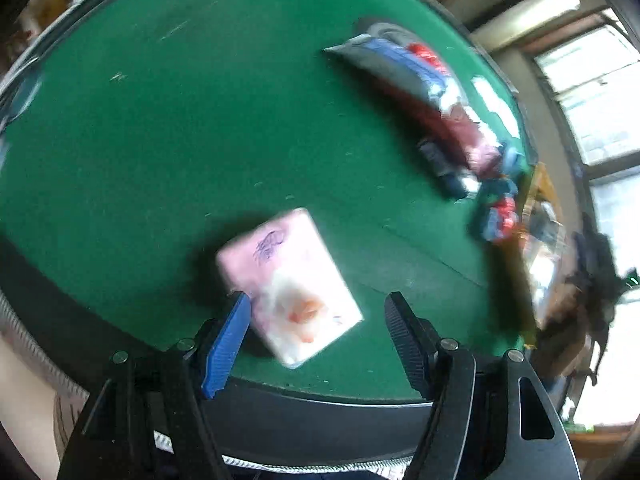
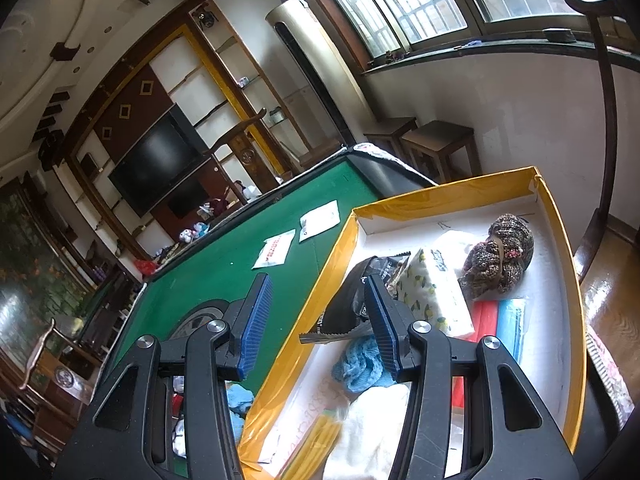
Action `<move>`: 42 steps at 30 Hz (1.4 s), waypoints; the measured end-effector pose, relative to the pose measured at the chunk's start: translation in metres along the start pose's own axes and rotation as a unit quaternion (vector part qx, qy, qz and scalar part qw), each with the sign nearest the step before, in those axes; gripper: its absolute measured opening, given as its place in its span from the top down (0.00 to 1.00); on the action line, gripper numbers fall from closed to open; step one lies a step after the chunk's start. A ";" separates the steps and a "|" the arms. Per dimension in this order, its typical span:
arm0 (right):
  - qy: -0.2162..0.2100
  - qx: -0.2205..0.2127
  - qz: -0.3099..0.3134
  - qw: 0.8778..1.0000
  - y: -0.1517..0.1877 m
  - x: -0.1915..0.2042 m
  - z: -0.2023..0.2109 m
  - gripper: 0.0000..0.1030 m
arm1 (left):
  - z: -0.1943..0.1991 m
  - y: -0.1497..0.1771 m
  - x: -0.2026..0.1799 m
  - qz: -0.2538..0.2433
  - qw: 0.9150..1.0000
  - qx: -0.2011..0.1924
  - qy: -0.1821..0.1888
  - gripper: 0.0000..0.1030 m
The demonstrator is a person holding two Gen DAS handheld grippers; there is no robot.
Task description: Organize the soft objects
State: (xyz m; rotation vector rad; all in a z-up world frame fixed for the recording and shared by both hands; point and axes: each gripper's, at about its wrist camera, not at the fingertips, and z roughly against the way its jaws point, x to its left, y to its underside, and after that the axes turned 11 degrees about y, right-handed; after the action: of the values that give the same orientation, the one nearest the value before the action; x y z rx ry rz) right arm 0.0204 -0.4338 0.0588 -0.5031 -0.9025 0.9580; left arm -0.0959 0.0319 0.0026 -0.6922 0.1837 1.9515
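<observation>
A pink and white tissue pack [image 1: 290, 282] lies on the green table [image 1: 160, 120] just in front of my left gripper [image 1: 316, 304]. That gripper is open, its left finger [image 1: 228, 340] close to the pack's edge, not closed on it. A blurred pile of packets and soft items [image 1: 436, 108] lies at the far right. My right gripper [image 2: 318, 288] is open and empty above the left rim of the yellow box [image 2: 332, 256]. The box holds a lemon-print tissue pack [image 2: 436, 296], a knitted brown item [image 2: 500, 256], a black pouch [image 2: 352, 292], a blue knit [image 2: 362, 364] and a white cloth [image 2: 368, 432].
Two flat white packets [image 2: 276, 254] [image 2: 320, 220] lie on the green table [image 2: 224, 256] beyond the box. Blue soft items [image 2: 240, 398] sit below my right gripper's left finger. Chairs and stools [image 2: 440, 144] stand around the table. The table's dark edge [image 1: 320, 412] is near my left gripper.
</observation>
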 end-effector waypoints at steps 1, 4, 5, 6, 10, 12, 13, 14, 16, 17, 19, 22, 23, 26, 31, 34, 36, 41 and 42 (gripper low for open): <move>-0.003 -0.001 0.000 1.000 0.000 0.000 0.001 0.53 | 0.000 0.002 0.001 0.007 1.000 -0.006 -0.011 0.32; -0.009 -0.002 0.002 1.000 0.000 0.002 0.002 0.53 | -0.010 0.004 0.004 0.029 0.999 -0.012 -0.043 0.32; -0.011 -0.002 0.001 1.000 0.001 0.002 0.003 0.53 | -0.014 0.004 0.004 0.035 0.998 -0.011 -0.044 0.30; -0.013 -0.003 0.002 1.000 0.001 0.002 0.004 0.53 | -0.013 0.002 0.000 0.023 0.998 -0.028 -0.044 0.30; -0.017 -0.003 0.009 1.000 0.002 0.005 0.004 0.53 | -0.025 -0.009 -0.014 -0.034 0.996 -0.038 -0.070 0.30; -0.019 0.001 0.015 1.000 0.002 0.007 0.003 0.53 | -0.033 -0.015 -0.024 -0.086 0.993 -0.028 -0.070 0.31; -0.020 0.002 0.020 1.000 0.003 0.009 0.003 0.53 | -0.037 -0.018 -0.028 -0.109 0.991 -0.022 -0.070 0.34; -0.021 0.003 0.024 0.999 0.003 0.010 0.002 0.53 | -0.039 -0.020 -0.031 -0.124 0.990 -0.018 -0.069 0.38; -0.024 0.006 0.039 0.999 0.005 0.016 0.001 0.53 | -0.043 -0.027 -0.036 -0.160 0.984 -0.020 -0.069 0.47; -0.026 0.008 0.047 0.999 0.007 0.020 0.000 0.53 | -0.043 -0.031 -0.036 -0.167 0.984 -0.022 -0.060 0.47; -0.031 0.016 0.065 0.997 0.011 0.027 -0.003 0.53 | -0.045 -0.046 -0.037 -0.177 0.983 -0.020 -0.036 0.48; -0.041 0.030 0.094 0.994 0.019 0.040 -0.008 0.53 | -0.047 -0.069 -0.034 -0.160 0.987 -0.020 0.004 0.49; -0.047 0.036 0.105 0.993 0.021 0.043 -0.010 0.53 | -0.047 -0.074 -0.032 -0.154 0.988 -0.020 0.012 0.49; -0.067 0.062 0.146 0.985 0.032 0.061 -0.019 0.53 | -0.046 -0.075 -0.030 -0.160 0.987 -0.021 0.021 0.48; -0.065 0.103 0.241 0.963 0.064 0.102 -0.035 0.54 | -0.045 -0.066 -0.026 -0.190 0.981 -0.019 0.025 0.46; -0.049 0.118 0.298 0.946 0.084 0.127 -0.042 0.54 | -0.046 -0.059 -0.030 -0.212 0.977 -0.014 0.006 0.45; -0.029 0.122 0.330 0.935 0.093 0.140 -0.046 0.54 | -0.045 -0.052 -0.032 -0.233 0.972 -0.012 -0.006 0.45; 0.005 0.140 0.373 0.917 0.104 0.156 -0.063 0.54 | -0.042 -0.039 -0.032 -0.273 0.961 -0.001 -0.041 0.44; 0.009 0.142 0.375 0.916 0.104 0.158 -0.067 0.54 | -0.042 -0.039 -0.031 -0.277 0.960 0.002 -0.045 0.44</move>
State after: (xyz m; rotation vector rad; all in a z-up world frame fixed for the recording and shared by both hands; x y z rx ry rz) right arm 0.0692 -0.2439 0.0150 -0.6188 -0.5258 1.7520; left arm -0.0364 0.0091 -0.0089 -0.5742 -0.0614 1.4385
